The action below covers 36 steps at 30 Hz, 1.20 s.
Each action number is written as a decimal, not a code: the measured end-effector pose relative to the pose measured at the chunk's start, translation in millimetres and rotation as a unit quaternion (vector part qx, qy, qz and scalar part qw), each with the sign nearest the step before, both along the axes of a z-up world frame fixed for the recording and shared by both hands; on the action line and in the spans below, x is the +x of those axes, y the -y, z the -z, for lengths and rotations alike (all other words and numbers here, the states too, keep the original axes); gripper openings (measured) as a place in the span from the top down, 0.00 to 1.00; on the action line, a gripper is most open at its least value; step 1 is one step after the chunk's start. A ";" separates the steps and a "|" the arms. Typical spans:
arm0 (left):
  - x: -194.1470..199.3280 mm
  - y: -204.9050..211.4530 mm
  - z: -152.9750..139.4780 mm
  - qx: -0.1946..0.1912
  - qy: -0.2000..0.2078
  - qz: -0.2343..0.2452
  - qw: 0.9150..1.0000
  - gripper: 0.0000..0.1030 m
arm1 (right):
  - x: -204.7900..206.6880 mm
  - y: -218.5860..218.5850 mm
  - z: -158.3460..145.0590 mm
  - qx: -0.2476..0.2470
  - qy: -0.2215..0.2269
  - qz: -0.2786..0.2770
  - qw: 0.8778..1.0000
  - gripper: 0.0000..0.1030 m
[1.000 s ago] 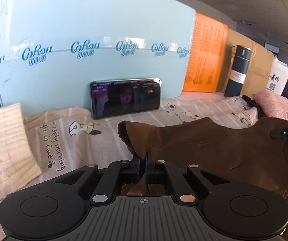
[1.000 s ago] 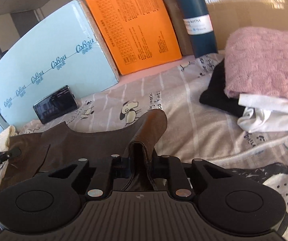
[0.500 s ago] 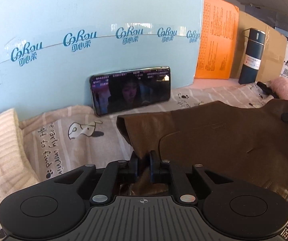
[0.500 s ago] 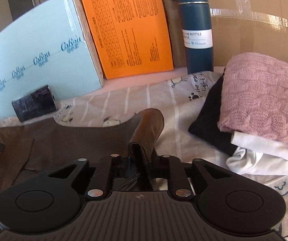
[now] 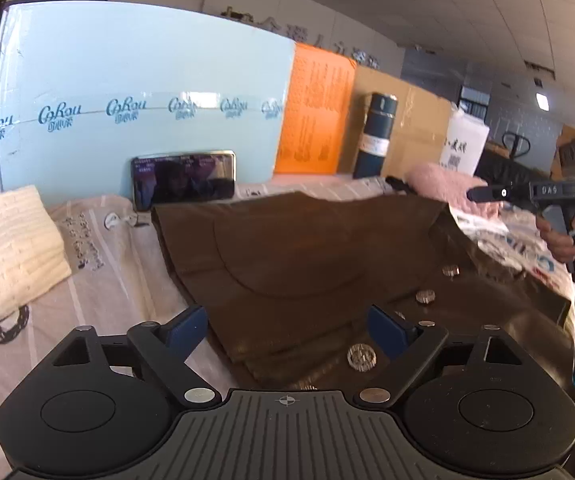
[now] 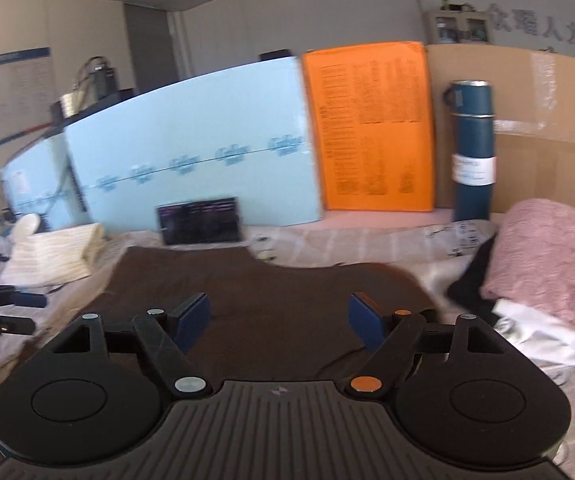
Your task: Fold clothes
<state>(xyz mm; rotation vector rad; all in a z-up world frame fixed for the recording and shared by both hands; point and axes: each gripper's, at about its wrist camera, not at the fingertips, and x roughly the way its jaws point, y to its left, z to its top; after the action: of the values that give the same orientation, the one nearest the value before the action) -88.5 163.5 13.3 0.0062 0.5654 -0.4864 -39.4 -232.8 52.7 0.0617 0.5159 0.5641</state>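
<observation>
Left gripper point(image 5: 287, 330): blue-padded fingers spread wide, holding nothing, poised just above the near edge of the garment.
Right gripper point(image 6: 278, 316): fingers likewise wide apart and empty, hovering over the garment's right side.
Garment: a dark brown leather-look jacket with metal buttons point(image 5: 299, 256) lies flat across the middle of the bed, one layer folded over, its far edge close to the propped phone.
Step in hand: judging by the free fingers, a fold has been laid and the next grip is to be chosen.
Doing it well: take the stiff material at matching points on both sides, pinch through all layers, and lift evenly so the fold below does not slide (the buttons point(image 5: 361, 357) near the left fingers could snag or spoil a grip).
Surface: a pale striped bedsheet with cartoon prints point(image 5: 99, 280), soft and a little rumpled.
Left of the jacket: a folded cream knit point(image 5: 7, 248).
Right of the jacket: a stack topped by a pink fluffy knit point(image 6: 551, 264) over black and white pieces.
Backdrop: a light-blue printed board point(image 5: 143, 92), an orange printed sheet point(image 6: 371, 128), brown cardboard and a dark teal flask point(image 6: 472, 152).
Phone: black smartphone point(image 5: 183, 179), leaning on the board.
</observation>
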 end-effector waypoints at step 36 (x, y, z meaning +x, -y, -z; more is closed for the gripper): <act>-15.9 47.4 8.2 0.093 0.064 -0.045 0.993 0.98 | -68.5 2.0 64.3 -0.080 0.024 0.055 0.995 0.96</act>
<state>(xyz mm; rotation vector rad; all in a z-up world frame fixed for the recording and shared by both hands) -104.4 116.1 5.1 0.1865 0.4819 -0.3411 -107.8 -234.8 -11.6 -0.0762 0.5060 0.4145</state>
